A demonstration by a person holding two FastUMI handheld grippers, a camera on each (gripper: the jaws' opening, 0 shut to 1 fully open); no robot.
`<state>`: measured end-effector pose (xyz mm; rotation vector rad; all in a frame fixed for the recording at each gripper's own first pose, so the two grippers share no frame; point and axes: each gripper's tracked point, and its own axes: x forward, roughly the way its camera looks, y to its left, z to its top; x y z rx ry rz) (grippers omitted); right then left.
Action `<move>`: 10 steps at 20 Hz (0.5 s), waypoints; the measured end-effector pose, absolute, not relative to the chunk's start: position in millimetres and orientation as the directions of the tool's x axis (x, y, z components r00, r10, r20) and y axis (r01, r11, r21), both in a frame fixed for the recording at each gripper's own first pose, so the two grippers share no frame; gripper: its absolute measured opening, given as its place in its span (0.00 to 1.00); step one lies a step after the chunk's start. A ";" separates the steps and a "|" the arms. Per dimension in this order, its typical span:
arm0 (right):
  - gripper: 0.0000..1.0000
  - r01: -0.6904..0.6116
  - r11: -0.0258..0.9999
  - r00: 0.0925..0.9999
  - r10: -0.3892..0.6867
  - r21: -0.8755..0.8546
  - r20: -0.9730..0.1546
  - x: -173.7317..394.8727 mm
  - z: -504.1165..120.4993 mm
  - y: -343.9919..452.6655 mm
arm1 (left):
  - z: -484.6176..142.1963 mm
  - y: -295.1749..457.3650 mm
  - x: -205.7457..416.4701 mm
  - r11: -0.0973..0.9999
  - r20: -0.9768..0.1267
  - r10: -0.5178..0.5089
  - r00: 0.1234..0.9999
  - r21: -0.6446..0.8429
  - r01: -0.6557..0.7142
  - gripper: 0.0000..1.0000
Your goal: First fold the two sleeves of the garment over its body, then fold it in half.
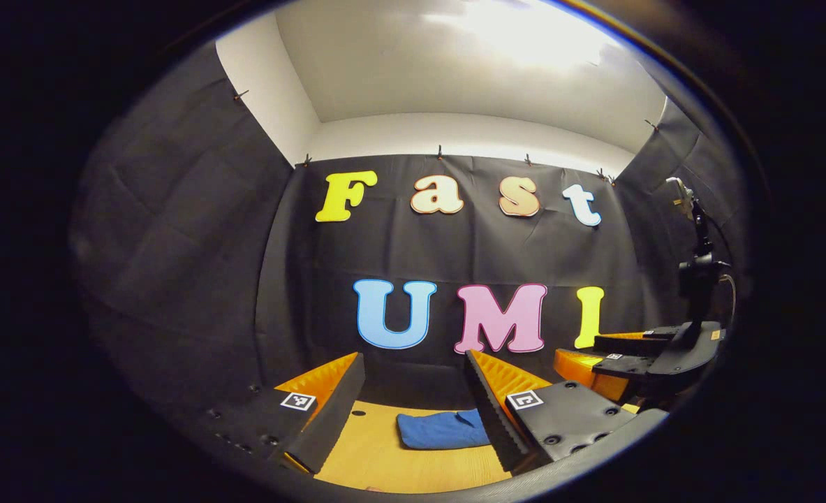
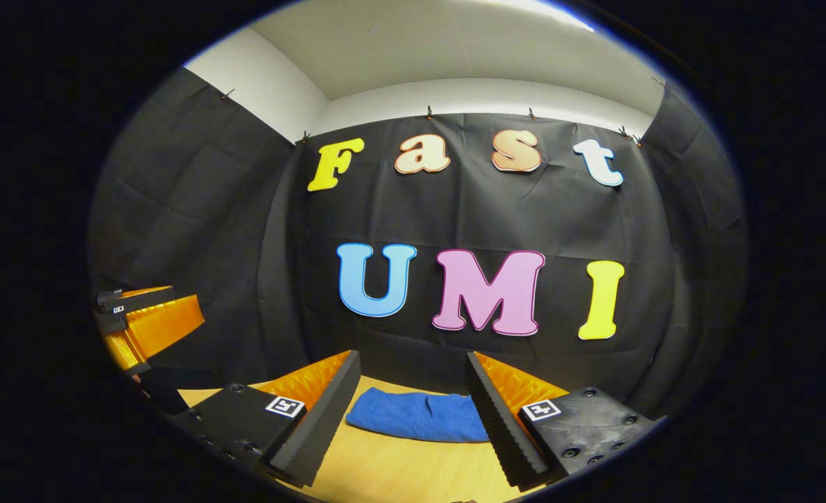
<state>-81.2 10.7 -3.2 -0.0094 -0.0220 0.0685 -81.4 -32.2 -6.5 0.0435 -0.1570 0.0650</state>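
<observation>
A: Start close in. How does the left tool (image 1: pixel 413 402) stand?

B: In the left gripper view its two fingers are spread wide apart at six o'clock, gripping nothing. Bare wooden desk (image 1: pixel 385 461) shows in the gap between them.

A: And the right tool (image 2: pixel 409 409)?

B: In the right gripper view it is spread just as wide, with nothing pinched. Both tools hang above the desk and touch neither it nor the cloth.

A: Where is the garment?

B: The blue garment (image 1: pixel 440 429) lies on the desk as a small folded bundle, flat and compact. In the left gripper view it sits between the fingers, toward five o'clock, its right end hidden behind the right finger. In the right gripper view the garment (image 2: pixel 419 416) lies just past the fingertips, centred in the gap, with a rounded left edge.

A: Is there room to move?

B: Open wood lies on the near side of the bundle and to its left. Behind it the desk ends close against the black cloth wall (image 1: pixel 196 265).

A: Is there any writing you can read?

B: Each finger carries a small square black-and-white marker, a pattern and not words.

A: Farther off?

B: In the left gripper view the other tool shows at three o'clock, with a dark stand (image 1: pixel 697 265) and a cable rising behind it. In the right gripper view the other tool shows at nine o'clock. Above the cloth come a white wall (image 2: pixel 468 94) and a ceiling, with a bright light glaring at twelve o'clock in the left gripper view.
</observation>
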 end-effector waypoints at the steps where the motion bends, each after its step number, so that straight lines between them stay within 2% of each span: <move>1: 0.96 -0.083 0.997 0.996 0.083 -0.006 0.026 -79.8 -1.4 16.4 | -5.0 -30.2 -81.8 0.997 0.158 0.065 0.985 0.041 -0.073 0.82; 6: 0.96 -0.136 0.989 0.987 0.140 -0.048 0.081 -81.0 16.9 40.1 | 7.0 -13.3 -87.8 0.992 0.181 0.107 0.978 0.053 -0.119 0.81; 10: 0.96 -0.163 0.986 0.983 0.165 -0.032 0.078 -86.8 14.0 52.5 | 7.1 -5.0 -98.7 0.989 0.175 0.130 0.976 0.042 -0.140 0.82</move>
